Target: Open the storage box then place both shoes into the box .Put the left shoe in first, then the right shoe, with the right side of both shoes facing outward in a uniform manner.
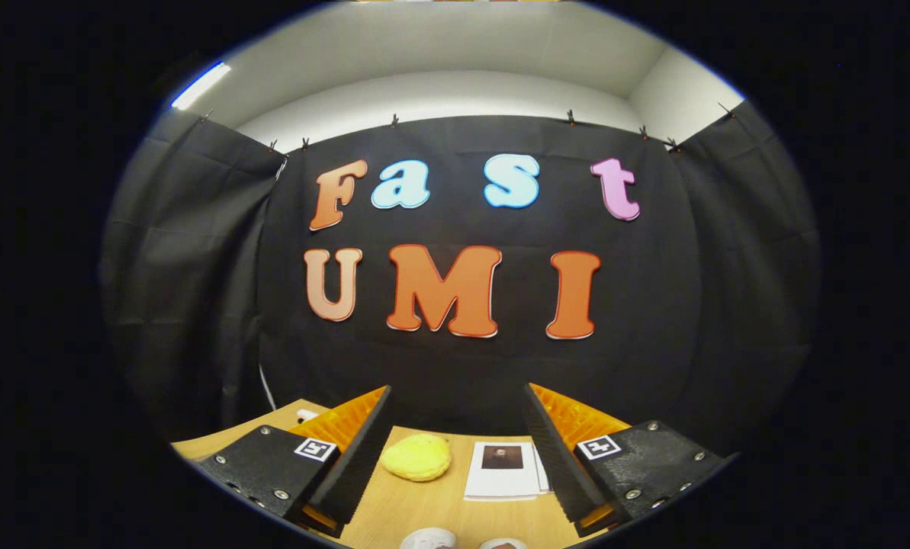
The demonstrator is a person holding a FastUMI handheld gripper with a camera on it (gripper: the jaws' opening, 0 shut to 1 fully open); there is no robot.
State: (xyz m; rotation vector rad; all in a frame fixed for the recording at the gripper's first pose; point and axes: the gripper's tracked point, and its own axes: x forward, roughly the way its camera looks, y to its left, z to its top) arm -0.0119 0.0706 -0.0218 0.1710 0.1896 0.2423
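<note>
While the gripper (455,427) hangs above the table (424,511) with its 2 fingers spread wide and empty, a yellow sponge (417,457) and a booklet (503,470) lie between them; 2 round objects (429,538), too cut off to tell, sit nearest.

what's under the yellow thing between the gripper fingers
The yellow lump rests on the bare wooden table, beside a white booklet. The open gripper holds nothing. Anything beneath the lump is covered.

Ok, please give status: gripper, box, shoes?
Gripper open, empty, above wooden table. Yellow soft thing and white booklet between fingers. Box untouched.
</note>
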